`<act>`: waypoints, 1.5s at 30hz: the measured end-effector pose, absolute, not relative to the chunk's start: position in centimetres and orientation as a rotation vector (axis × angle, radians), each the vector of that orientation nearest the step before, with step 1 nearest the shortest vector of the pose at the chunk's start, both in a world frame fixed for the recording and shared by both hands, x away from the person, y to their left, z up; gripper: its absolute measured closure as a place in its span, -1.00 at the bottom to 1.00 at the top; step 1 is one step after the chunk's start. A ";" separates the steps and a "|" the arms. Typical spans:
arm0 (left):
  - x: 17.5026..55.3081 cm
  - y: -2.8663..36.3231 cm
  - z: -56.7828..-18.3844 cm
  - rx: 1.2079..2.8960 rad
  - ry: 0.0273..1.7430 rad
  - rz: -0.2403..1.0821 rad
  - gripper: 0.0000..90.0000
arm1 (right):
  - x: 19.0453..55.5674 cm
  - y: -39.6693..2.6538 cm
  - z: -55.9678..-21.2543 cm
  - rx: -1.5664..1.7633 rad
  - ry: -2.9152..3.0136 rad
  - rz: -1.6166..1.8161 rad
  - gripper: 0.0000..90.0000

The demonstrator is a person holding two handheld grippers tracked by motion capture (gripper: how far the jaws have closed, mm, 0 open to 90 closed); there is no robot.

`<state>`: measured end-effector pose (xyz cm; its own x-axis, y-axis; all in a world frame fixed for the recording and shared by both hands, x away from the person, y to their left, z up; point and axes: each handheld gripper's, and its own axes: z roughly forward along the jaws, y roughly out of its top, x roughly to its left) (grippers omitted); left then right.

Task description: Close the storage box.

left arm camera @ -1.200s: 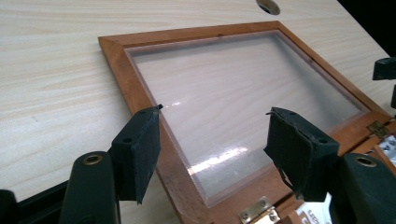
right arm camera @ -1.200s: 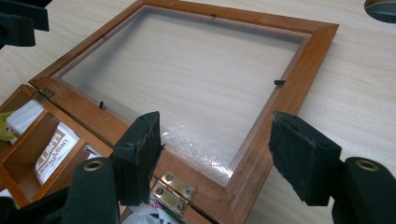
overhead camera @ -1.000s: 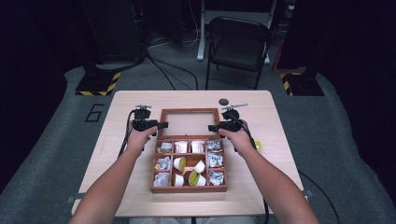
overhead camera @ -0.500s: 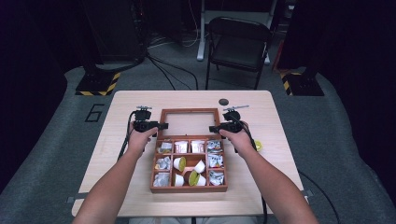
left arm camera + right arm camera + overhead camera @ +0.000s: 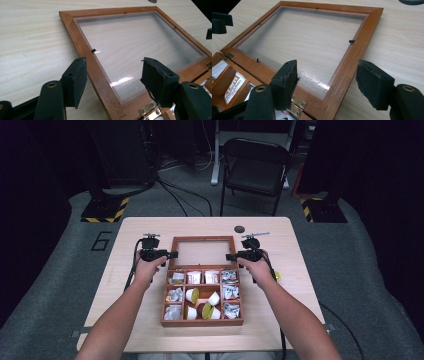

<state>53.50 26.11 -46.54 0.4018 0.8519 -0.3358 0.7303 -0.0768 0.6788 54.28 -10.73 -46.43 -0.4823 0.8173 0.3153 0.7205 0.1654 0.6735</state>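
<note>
- Lid (image 5: 202,253) of the wooden box (image 5: 202,321) lies flat open on the table (image 5: 300,270), far side of the compartments.
- Left gripper (image 5: 113,82) straddles the lid's left frame rail, jaws apart, pads not pressing.
- Right gripper (image 5: 327,83) straddles the right rail, jaws likewise wide.

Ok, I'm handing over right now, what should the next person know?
Left gripper: jaws open, astride the left rail of the lid, not pinching it.
Right gripper: jaws open, astride the right rail, also no grip.
The wooden box sits mid-table, its hinged lid swung fully back and lying flat.
Cups and packets are in the compartments.
Done: box is open.
Left: probably either lift the lid shut with both grippers or start on the contents.
</note>
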 end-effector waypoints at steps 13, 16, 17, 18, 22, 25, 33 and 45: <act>53.8 25.6 -47.3 1.845 1.409 0.163 -0.25 | 54.2 -9.6 -46.8 1.552 2.324 1.213 -0.33; 53.8 25.7 -47.6 1.856 1.407 0.167 -0.26 | 54.3 -9.7 -46.9 1.568 2.320 1.199 -0.33; 53.8 25.7 -47.6 1.856 1.411 0.157 -0.27 | 54.3 -9.8 -47.0 1.579 2.318 1.190 -0.34; 53.8 25.7 -47.7 1.853 1.414 0.153 -0.27 | 54.3 -9.9 -47.1 1.581 2.318 1.187 -0.34; 53.8 25.7 -47.9 1.861 1.411 0.143 -0.28 | 54.4 -10.3 -47.4 1.598 2.313 1.185 -0.33; 53.8 25.7 -48.0 1.857 1.412 0.138 -0.28 | 54.4 -10.4 -47.7 1.613 2.321 1.187 -0.33; 53.8 25.4 -48.2 1.846 1.407 0.122 -0.27 | 54.3 -10.3 -47.9 1.628 2.326 1.192 -0.34; 53.6 25.4 -48.9 1.834 1.420 0.123 -0.27 | 54.6 -10.4 -48.2 1.641 2.339 1.189 -0.34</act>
<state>53.56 25.37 -48.92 0.3661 0.8511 -0.3762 0.7737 -0.0538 0.6312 54.60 -10.41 -48.21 -0.4367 0.8191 0.3720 0.7833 0.1429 0.6050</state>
